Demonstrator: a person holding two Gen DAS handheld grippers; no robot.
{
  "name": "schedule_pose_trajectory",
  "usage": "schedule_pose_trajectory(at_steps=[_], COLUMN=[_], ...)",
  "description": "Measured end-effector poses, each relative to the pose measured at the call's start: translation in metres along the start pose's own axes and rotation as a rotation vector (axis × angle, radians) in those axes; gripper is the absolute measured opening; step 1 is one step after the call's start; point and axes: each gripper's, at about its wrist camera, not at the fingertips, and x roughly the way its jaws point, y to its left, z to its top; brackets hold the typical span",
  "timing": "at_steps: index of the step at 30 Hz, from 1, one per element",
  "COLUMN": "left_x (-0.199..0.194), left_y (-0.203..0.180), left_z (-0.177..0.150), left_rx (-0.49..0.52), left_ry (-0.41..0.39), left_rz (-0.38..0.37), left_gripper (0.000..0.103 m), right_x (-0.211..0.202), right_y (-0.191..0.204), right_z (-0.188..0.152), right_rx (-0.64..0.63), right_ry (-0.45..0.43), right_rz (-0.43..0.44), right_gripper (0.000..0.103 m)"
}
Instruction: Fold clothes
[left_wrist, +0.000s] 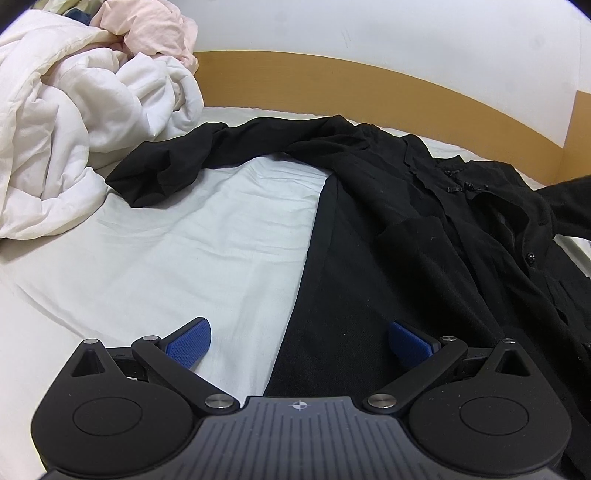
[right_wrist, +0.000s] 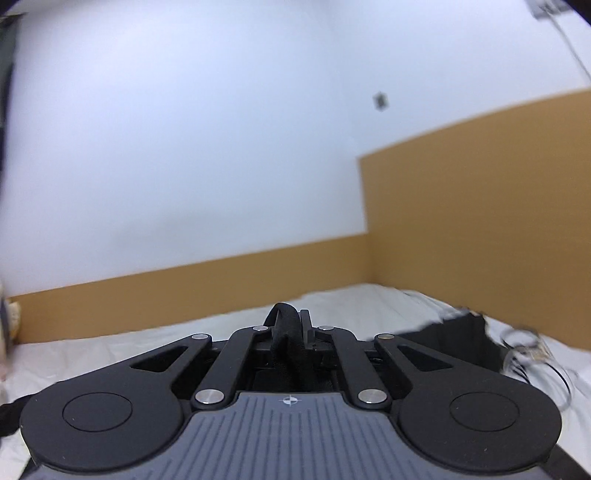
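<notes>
The black garment (left_wrist: 424, 236) lies spread but rumpled on the bed (left_wrist: 177, 258), toward the side by the wooden headboard panel (left_wrist: 332, 74), front up, its buttons and collar showing, one long sleeve flung out across the sheet toward the heap of white bedding (left_wrist: 74, 140) and the pink cloth (left_wrist: 147, 33) piled in the far corner. From where I stand, no fold has been made in it yet: the body is still loose and creased, the sleeve untucked. The right tongs (right_wrist: 291, 332) are pressed together on a bunched strip of black fabric, which looks to be an edge of the same garment, and they point out almost level over the bed toward the wall. The left tongs (left_wrist: 299, 343) hang spread wide above the near hem, one blue pad over the sheet, the other over the dark cloth, gripping nothing. I'd judge the job is barely begun, with the sleeves, sides and final fold all still to do.
</notes>
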Motion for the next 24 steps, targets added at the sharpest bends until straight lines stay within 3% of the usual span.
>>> schedule_pose_trajectory(at_steps=[8,13,16,18,24], left_x=[-0.001,-0.001,-0.001,-0.002,-0.001], left_y=[0.002,0.003,0.004,0.005,0.003], left_z=[0.000,0.000,0.000,0.000,0.000], left_rx=[-0.016,-0.014,-0.017,-0.024,-0.010], left_ry=[-0.006,-0.005,-0.006,-0.009,-0.004], left_rz=[-0.013,-0.014,-0.017,-0.023,-0.013], left_gripper=[0.102,0.102,0.102,0.102,0.102], right_x=[-0.012,-0.042,-0.055,-0.066,-0.061], right_y=[0.064,0.103,0.135,0.160,0.212], right_z=[-0.010,-0.029,-0.074,-0.121,-0.194], right_rx=[-0.043,-0.104,-0.127,-0.214,-0.228], right_ry=[0.017,0.044,0.207,0.285,0.503], right_rz=[0.198,0.440,0.597,0.637,0.622], right_gripper=[0.005,0.005,0.005,0.005,0.005])
